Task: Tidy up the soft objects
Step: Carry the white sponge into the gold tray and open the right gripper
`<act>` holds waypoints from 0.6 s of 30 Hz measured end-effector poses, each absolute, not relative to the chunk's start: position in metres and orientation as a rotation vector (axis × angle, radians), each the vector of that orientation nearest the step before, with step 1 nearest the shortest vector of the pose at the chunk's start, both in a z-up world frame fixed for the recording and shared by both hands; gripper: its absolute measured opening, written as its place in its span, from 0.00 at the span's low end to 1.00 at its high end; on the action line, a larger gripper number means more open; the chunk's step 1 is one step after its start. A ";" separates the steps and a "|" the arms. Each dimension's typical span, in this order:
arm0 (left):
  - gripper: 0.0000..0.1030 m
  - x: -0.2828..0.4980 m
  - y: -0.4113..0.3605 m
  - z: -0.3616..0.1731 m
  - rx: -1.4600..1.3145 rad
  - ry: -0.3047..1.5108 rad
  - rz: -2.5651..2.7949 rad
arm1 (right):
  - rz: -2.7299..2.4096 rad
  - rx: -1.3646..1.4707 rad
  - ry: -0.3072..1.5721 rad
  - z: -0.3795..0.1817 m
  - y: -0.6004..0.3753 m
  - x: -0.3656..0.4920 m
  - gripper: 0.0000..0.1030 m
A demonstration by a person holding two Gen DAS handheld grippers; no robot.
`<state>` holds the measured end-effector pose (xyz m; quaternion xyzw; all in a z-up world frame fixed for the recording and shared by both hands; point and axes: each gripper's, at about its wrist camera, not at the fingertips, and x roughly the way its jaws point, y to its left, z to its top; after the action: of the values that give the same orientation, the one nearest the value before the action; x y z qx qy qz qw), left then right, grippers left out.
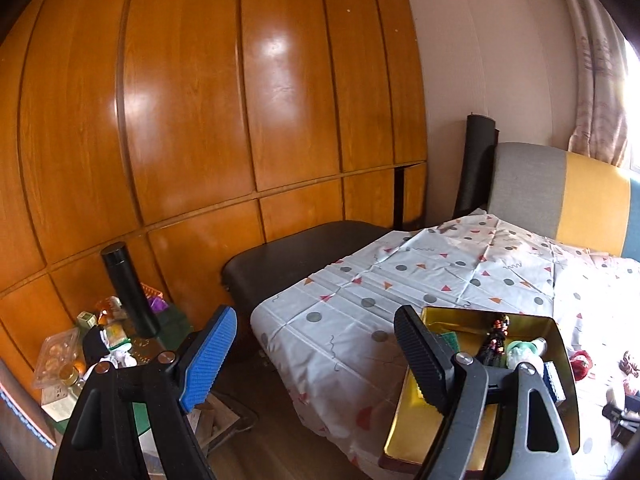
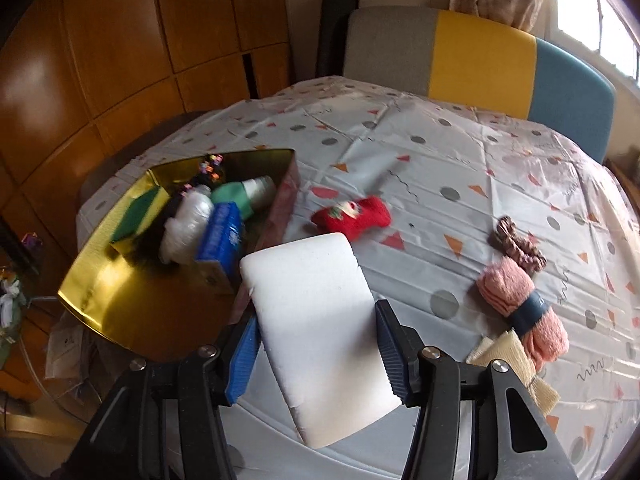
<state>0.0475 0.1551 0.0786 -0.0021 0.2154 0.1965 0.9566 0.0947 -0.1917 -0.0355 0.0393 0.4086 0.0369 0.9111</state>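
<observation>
My right gripper (image 2: 316, 344) is shut on a white foam block (image 2: 316, 320), held above the table beside the gold tin box (image 2: 104, 292). The box holds a green sponge (image 2: 138, 216), a white soft bundle (image 2: 188, 224), a blue pack (image 2: 222, 236) and a green-white item (image 2: 240, 196). A red plush sock (image 2: 354, 216), rolled pink socks (image 2: 520, 304), a brown scrunchie (image 2: 518, 244) and a beige cloth (image 2: 516, 364) lie on the patterned tablecloth (image 2: 440, 160). My left gripper (image 1: 316, 356) is open and empty, left of the gold box (image 1: 404, 432).
A grey, yellow and blue chair back (image 2: 480, 56) stands behind the table. A wooden panel wall (image 1: 200, 100) is at left. A black stool (image 1: 296, 256) and a cluttered side table with a black flask (image 1: 128, 288) stand left of the table.
</observation>
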 end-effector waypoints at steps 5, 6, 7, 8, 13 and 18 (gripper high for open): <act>0.80 0.045 0.165 0.076 -0.016 0.439 0.415 | 0.238 0.060 0.809 -0.009 -0.135 0.112 0.54; 0.80 0.044 0.166 0.076 -0.020 0.440 0.418 | 0.272 0.051 0.813 -0.007 -0.122 0.116 0.54; 0.80 0.044 0.168 0.076 -0.022 0.439 0.420 | 0.301 0.041 0.818 -0.006 -0.110 0.120 0.54; 0.80 0.044 0.169 0.076 -0.022 0.440 0.424 | 0.329 0.034 0.824 -0.006 -0.097 0.122 0.54; 0.80 0.042 0.176 0.074 -0.029 0.444 0.437 | 0.437 0.001 0.885 -0.013 -0.043 0.141 0.54; 0.80 0.042 0.182 0.071 -0.035 0.451 0.445 | 0.479 -0.011 0.986 -0.031 -0.005 0.161 0.55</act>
<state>0.0422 0.1825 0.0715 -0.0170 0.2219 0.2187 0.9501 0.1612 -0.0052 -0.0311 -0.0053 0.4688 0.2277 0.8534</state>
